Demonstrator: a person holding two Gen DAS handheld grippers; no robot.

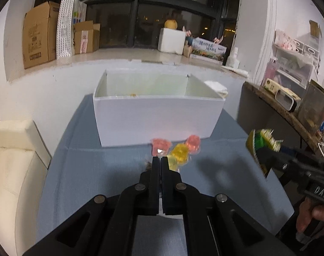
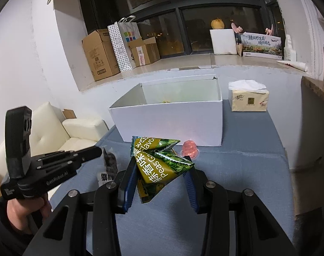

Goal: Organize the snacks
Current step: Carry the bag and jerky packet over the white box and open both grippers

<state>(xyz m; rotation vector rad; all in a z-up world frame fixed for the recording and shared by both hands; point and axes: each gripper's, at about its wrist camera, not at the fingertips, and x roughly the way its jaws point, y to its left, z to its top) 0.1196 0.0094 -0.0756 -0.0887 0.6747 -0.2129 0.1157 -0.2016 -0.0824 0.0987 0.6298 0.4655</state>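
My left gripper (image 1: 161,160) is shut, and a small dark snack packet (image 2: 109,161) hangs from its tip (image 2: 98,151) above the blue tablecloth (image 1: 93,170); only a dark scrap of that packet (image 1: 148,166) peeks out beside its left finger. Just past the tips lie two pink jelly cups (image 1: 161,147) (image 1: 193,144) and a yellow one (image 1: 179,154), in front of the open white box (image 1: 159,117). My right gripper (image 2: 161,162) is shut on a crumpled green peas packet (image 2: 159,166), held above the cloth near the box (image 2: 172,121). One pink jelly cup (image 2: 189,150) shows behind it.
A tissue pack (image 2: 248,98) stands right of the box. A cream sofa (image 1: 12,149) lies left of the table, and a wooden shelf with clutter (image 1: 279,106) is on the right. Cardboard boxes (image 2: 98,53) and a paper bag sit on the window sill behind.
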